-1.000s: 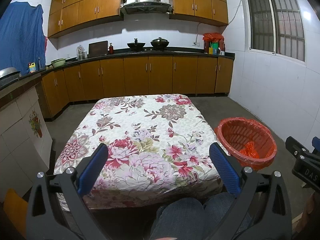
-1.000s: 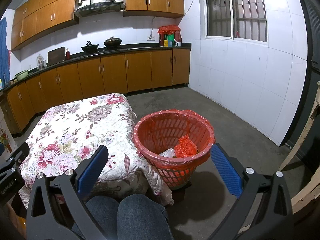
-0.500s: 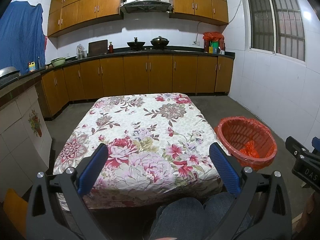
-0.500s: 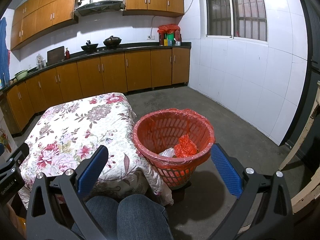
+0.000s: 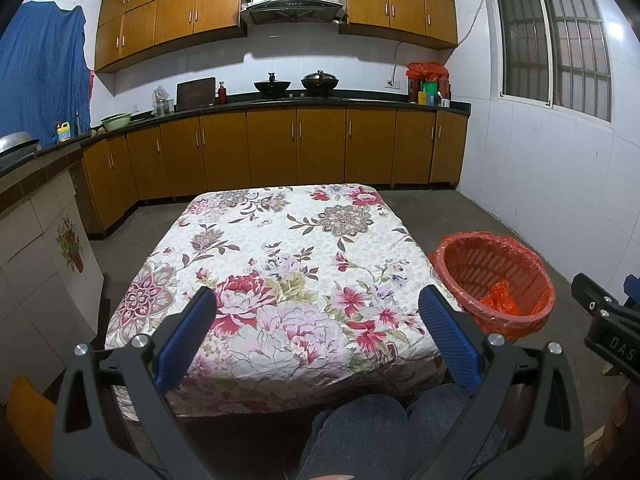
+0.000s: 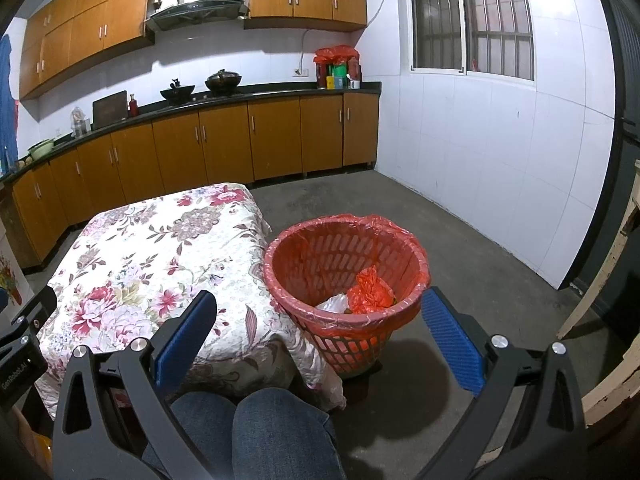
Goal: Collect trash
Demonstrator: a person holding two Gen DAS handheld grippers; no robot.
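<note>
- Left gripper [image 5: 318, 334] hangs above the near edge of the table [image 5: 280, 248], its blue fingers [image 5: 188, 334] spread wide with nothing between them
- Right gripper [image 6: 320, 334] is likewise released, its fingers apart on either side of the trash basket [image 6: 346, 276] as that view frames it, and well above it
- Bare concrete floor [image 6: 460, 240] lies open to the right of the basket as far as the white tiled wall [image 6: 500, 152]; the basket itself stands just beside the table's right edge, against the hanging floral cloth [image 6: 160, 256]
- Only a black corner of the right gripper shows at the right border of the left view; the person's jeans-clad knees [image 6: 256, 432] hide the table's near underside
- Crumpled red plastic [image 6: 370, 294] and a whitish scrap [image 6: 334, 304] sit inside the basket, which is red lattice lined with a red bag folded over its rim; what lies beneath them is hard to make out
</note>
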